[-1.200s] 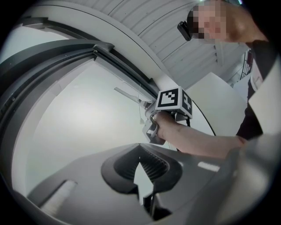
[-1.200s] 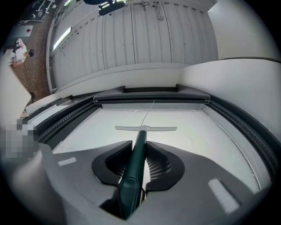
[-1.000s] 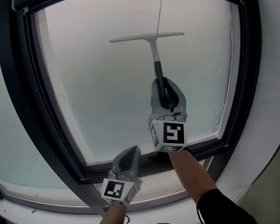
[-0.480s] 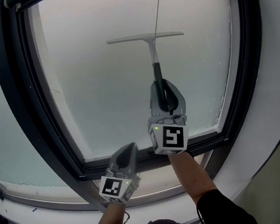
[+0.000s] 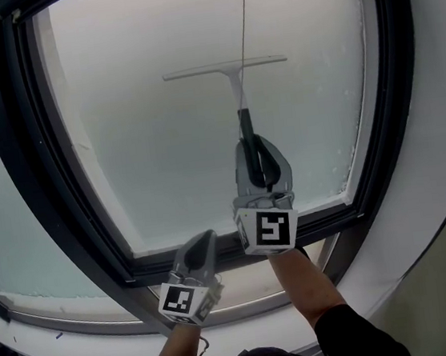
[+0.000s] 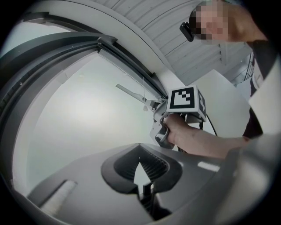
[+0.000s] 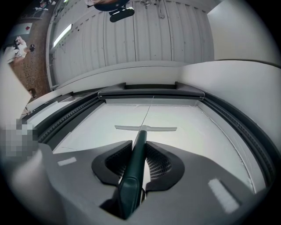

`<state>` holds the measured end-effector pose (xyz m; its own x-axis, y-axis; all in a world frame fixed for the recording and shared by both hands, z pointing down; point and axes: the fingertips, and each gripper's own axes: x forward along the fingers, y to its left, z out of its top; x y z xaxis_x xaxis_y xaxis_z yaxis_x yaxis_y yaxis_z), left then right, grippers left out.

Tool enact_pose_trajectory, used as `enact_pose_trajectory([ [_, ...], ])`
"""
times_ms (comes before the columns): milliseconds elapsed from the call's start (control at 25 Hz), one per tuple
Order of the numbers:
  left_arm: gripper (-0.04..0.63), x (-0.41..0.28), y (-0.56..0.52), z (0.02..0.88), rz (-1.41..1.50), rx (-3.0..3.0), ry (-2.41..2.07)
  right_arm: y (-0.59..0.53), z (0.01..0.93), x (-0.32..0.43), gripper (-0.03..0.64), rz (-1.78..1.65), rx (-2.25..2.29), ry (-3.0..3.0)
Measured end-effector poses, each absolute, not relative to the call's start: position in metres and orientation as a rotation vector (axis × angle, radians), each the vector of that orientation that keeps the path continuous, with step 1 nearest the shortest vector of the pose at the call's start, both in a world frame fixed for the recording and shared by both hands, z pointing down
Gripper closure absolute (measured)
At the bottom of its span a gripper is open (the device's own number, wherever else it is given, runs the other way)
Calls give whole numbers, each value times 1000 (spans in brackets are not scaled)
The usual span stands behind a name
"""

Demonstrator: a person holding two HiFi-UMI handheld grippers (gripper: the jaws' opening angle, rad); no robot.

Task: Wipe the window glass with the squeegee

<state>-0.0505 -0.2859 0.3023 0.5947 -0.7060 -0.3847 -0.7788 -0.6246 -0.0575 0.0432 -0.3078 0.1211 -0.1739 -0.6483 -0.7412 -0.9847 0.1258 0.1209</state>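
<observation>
High on the window glass [image 5: 163, 148], squeegee [image 5: 225, 67], handle down in the right gripper [image 5: 252, 142]. Lower left, left gripper [image 5: 208, 237] before the frame [image 5: 149, 269].

Dark frame [image 5: 42, 179] curved at your left and right. Thin cord [image 5: 243, 9] hung from top centre. White ledge [image 5: 99, 353] ran below. Ribbed ceiling panels [image 7: 145, 35] overhead, light strip [image 7: 63, 34] at left.
</observation>
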Motion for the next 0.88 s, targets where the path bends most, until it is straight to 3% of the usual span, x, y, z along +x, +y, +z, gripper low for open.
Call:
enact_pose_trajectory([
  [880,598,-45,-284,323,469,-2618,1288,-301,170,46,520,813,-1595,1945],
])
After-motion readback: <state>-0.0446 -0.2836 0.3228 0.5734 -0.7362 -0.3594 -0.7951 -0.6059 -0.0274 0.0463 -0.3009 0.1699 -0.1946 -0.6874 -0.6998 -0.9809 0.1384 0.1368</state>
